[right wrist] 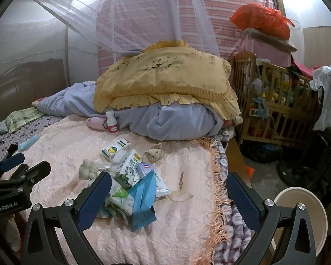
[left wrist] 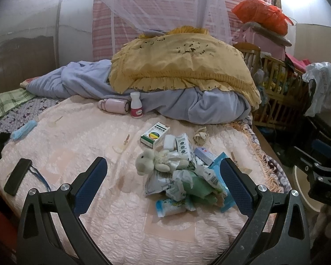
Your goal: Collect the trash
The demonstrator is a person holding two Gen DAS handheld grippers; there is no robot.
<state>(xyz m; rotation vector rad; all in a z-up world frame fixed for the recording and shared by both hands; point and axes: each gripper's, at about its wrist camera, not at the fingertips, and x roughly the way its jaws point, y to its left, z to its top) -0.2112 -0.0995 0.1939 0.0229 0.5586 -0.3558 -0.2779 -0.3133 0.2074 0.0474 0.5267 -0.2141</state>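
Note:
A pile of trash (left wrist: 183,183) lies on the pink quilt: crumpled wrappers, a milk carton (right wrist: 130,165), a blue wrapper (right wrist: 143,201) and small boxes. A cream plush toy (left wrist: 147,163) rests on its left side. A crumpled paper ball (left wrist: 200,135) sits just beyond it. My left gripper (left wrist: 163,185) is open, low over the quilt, with the pile between its fingers and against the right one. My right gripper (right wrist: 168,201) is open too, at the bed's right edge, with the pile by its left finger. A cream bin (right wrist: 302,212) stands on the floor to the right.
A green-white medicine box (left wrist: 155,134), a white bottle (left wrist: 136,105) and a pink bottle (left wrist: 114,106) lie further back. A blue mask (left wrist: 24,130) and a black device (left wrist: 17,176) are at the left. Yellow and blue bedding (left wrist: 176,70) fills the back. A wooden crib (right wrist: 275,101) stands at the right.

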